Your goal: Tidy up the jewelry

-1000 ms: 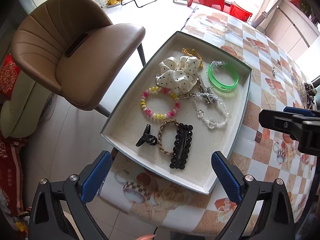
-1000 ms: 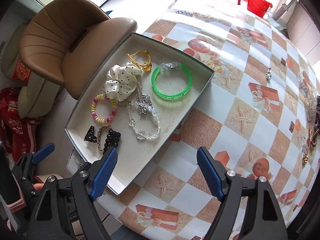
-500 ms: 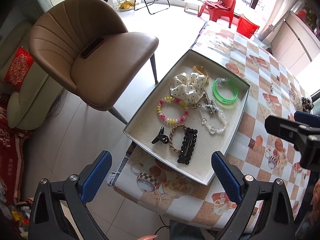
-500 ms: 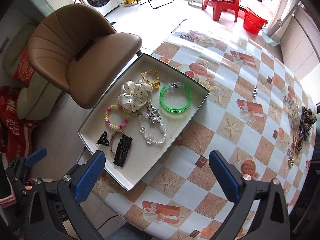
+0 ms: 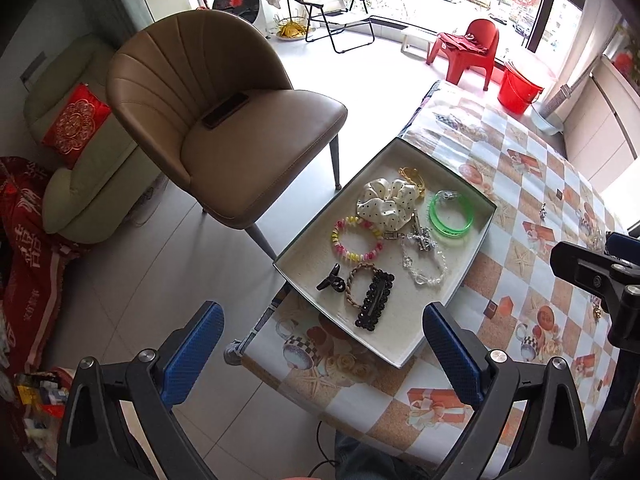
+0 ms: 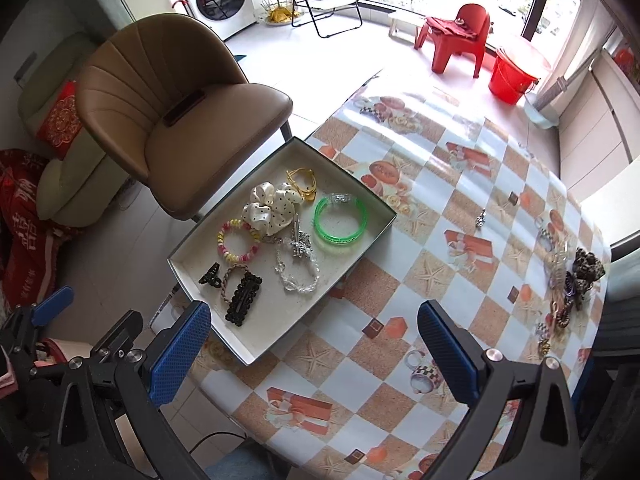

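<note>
Left wrist view, left claw point(image 5: 322, 342) gaping empty, right claw point(image 6: 314, 344) likewise, above jewelry tray point(image 5: 472, 272).

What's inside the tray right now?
The tray holds a dotted scrunchie, green bangle, bead bracelet, crystal bracelet, yellow cord, black clips and a braided band. Anything under the scrunchie is hidden.

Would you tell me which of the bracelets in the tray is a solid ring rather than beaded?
The green bangle, by the tray's far corner; the pink-and-yellow and clear bracelets are beaded.
</note>
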